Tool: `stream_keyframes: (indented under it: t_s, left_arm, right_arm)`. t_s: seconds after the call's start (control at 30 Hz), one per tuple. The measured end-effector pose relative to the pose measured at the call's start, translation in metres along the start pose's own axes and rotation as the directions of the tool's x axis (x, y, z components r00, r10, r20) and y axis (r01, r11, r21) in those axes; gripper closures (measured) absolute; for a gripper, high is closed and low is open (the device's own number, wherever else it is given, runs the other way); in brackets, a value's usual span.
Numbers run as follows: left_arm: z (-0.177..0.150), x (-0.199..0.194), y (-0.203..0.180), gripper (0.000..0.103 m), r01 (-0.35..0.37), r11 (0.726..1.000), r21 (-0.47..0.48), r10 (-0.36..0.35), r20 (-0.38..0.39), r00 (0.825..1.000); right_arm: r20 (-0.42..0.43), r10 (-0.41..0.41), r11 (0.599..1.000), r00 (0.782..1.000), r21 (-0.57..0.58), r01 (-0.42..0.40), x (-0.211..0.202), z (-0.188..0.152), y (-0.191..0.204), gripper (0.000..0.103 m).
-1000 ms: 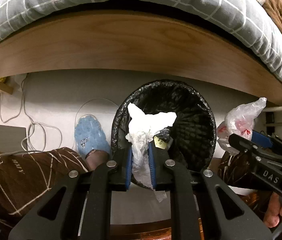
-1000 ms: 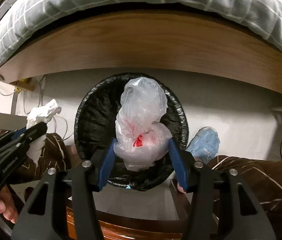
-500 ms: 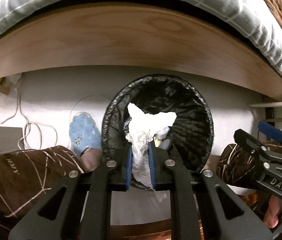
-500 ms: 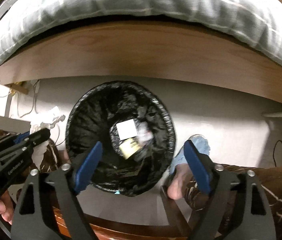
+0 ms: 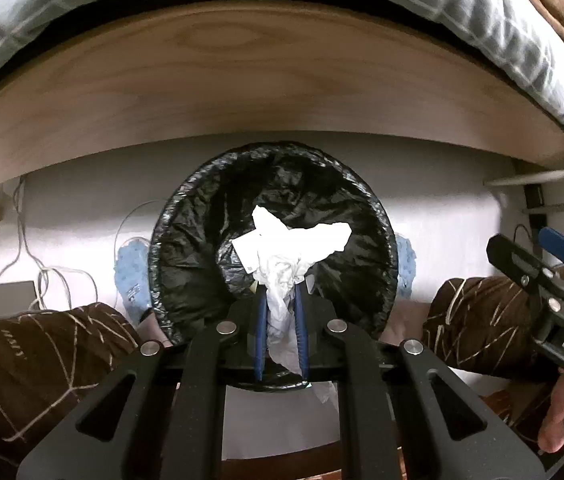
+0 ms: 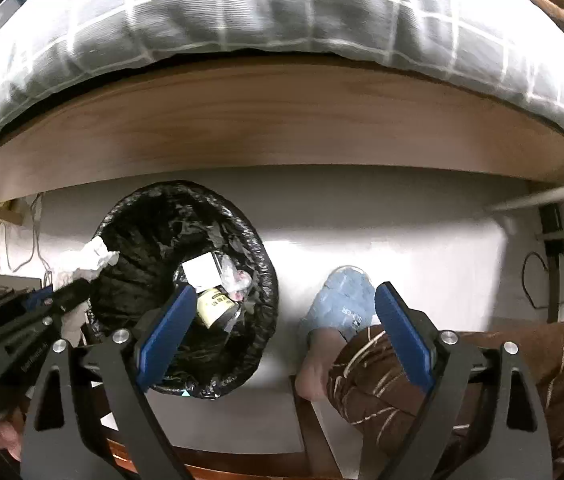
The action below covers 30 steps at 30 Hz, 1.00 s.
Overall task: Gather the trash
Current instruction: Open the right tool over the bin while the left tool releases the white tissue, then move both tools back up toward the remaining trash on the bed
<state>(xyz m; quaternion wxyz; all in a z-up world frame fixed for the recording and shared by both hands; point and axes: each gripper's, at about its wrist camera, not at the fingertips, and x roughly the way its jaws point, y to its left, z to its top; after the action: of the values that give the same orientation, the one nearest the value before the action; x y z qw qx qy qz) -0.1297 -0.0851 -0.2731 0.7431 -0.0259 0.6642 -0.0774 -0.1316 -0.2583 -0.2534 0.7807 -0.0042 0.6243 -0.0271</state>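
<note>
My left gripper [image 5: 280, 300] is shut on a crumpled white tissue [image 5: 294, 248] and holds it above the open mouth of a black-lined trash bin [image 5: 186, 240]. The tissue [image 6: 86, 258] and the left gripper [image 6: 70, 292] also show at the left of the right wrist view, over the bin's rim. My right gripper [image 6: 284, 320] is open and empty, to the right of the bin [image 6: 134, 224]. Inside the bin lie a clear plastic bag with red marks [image 6: 234, 276], a white card [image 6: 200, 274] and a yellow-labelled item [image 6: 216, 304].
A wooden bed frame [image 6: 282, 128] with a grey checked blanket [image 6: 242, 8] overhangs the bin. The person's legs in brown trousers [image 5: 42, 360] and blue slippers [image 6: 342, 300] flank the bin. Cables [image 5: 34, 272] lie on the floor at left.
My right gripper opened and dropped the plastic bag into the bin, then moved right. My left gripper has carried the tissue further over the middle of the bin.
</note>
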Motion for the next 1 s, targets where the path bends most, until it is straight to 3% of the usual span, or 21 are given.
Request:
stream_keyframes:
  t_s: [0.27, 0.37, 0.43, 0.6, 0.73, 0.83, 1.0]
  left_arm:
    - [-0.001, -0.002, 0.001, 0.087, -0.022, 1.000, 0.000, 0.022, 0.011, 1.000]
    - [-0.001, -0.003, 0.000, 0.075, -0.046, 0.999, 0.012, 0.046, 0.017, 0.999]
    - [0.000, -0.007, 0.000, 0.056, -0.060, 0.998, 0.019, 0.059, 0.034, 0.998]
    - [0.003, -0.031, 0.008, 0.041, -0.100, 0.995, 0.007, 0.098, 0.111, 0.989]
    - [0.003, -0.061, 0.014, 0.017, -0.133, 0.991, -0.011, 0.132, 0.203, 0.970]
    - [0.005, -0.082, 0.020, 0.009, -0.118, 0.992, -0.036, 0.123, 0.263, 0.957]
    - [0.012, -0.116, 0.022, 0.006, -0.151, 0.988, -0.040, 0.155, 0.376, 0.914]
  right_arm:
    - [-0.008, -0.025, 1.000, 1.000, -0.014, 0.024, 0.001, 0.000, 0.003, 0.016]
    - [0.002, -0.029, 0.999, 1.000, -0.018, 0.029, 0.001, 0.001, 0.006, 0.016]
    - [0.009, -0.029, 0.999, 1.000, -0.019, 0.029, 0.000, 0.001, 0.007, 0.016]
    - [0.075, -0.037, 0.999, 0.996, -0.031, 0.039, -0.016, 0.007, 0.010, 0.016]
    - [0.160, -0.013, 1.000, 0.987, -0.023, 0.017, -0.043, 0.015, 0.009, 0.016]
    - [0.231, -0.019, 0.999, 0.973, -0.034, 0.027, -0.062, 0.020, 0.011, 0.016]
    - [0.331, -0.022, 0.997, 0.943, -0.063, 0.045, -0.086, 0.026, 0.018, 0.016]
